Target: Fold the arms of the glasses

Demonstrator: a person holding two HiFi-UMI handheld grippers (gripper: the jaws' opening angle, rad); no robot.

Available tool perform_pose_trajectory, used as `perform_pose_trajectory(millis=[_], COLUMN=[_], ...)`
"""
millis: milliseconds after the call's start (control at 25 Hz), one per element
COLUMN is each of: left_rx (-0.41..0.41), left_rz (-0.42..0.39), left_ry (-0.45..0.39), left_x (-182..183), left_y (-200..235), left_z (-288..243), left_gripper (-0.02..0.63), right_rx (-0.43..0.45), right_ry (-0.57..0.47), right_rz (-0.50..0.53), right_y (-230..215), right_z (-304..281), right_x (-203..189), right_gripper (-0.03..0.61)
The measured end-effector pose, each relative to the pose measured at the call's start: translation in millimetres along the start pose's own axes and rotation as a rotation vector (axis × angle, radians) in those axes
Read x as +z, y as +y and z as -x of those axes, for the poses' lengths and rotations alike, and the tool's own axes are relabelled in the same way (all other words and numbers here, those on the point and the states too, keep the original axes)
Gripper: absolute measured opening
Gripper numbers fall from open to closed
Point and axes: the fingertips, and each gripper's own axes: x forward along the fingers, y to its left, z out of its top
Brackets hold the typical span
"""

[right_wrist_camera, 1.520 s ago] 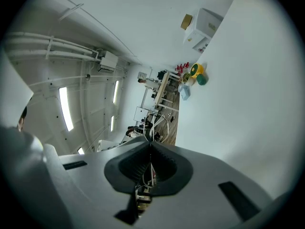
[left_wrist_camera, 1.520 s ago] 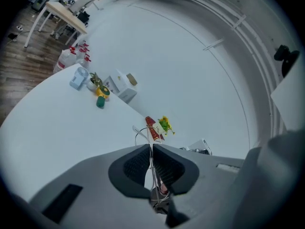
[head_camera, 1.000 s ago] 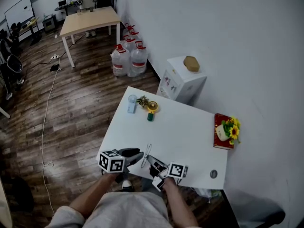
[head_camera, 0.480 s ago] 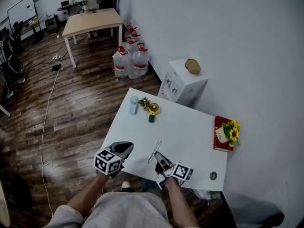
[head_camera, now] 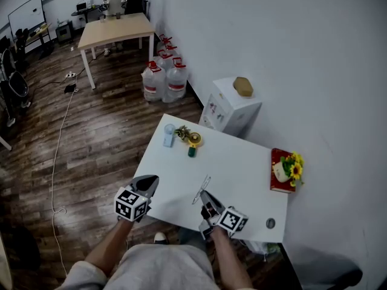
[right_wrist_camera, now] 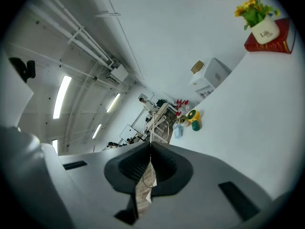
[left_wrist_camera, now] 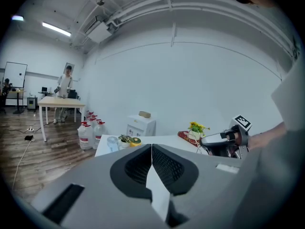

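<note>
Left gripper (head_camera: pixel 151 181) swings off to the left, and its jaws have just been closing; they meet now with nothing between them. A second ago it sat right up against the glasses (head_camera: pixel 201 190), and now it's well apart from them. Right gripper (head_camera: pixel 205 199) keeps its jaws pinched on the thin wire frame, holding the glasses just above the near edge of the white table (head_camera: pixel 242 162). The frame now reads as one slim line, so I judge an arm has gone in. Whether both are folded I can't tell.

The count: one pair of glasses, two grippers, one flower pot (head_camera: pixel 282 170) on one red book (head_camera: pixel 277 183), one clear cup (head_camera: pixel 168 134), one yellow trinket (head_camera: pixel 193 139), one small dark disc (head_camera: pixel 270 223)
</note>
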Motion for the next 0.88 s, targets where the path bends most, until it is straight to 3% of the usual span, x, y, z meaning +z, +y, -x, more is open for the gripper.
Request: perform_pose_trajectory(millis=[320,880], left_rx=[-0.001,-0.016], left_rz=[0.02,0.034], left_ry=[0.002,0.019], left_x=[-10,-16], left_y=[5,5], left_z=[12,15], left_gripper=[0.008,0.008], right_rx=[0.0,0.006], right_ry=[-0.005,0.024], right_rz=[0.105,0.126], right_y=[21,30], right_z=[0,-3], right_x=[-3,-16], right_gripper=[0.012,0.011])
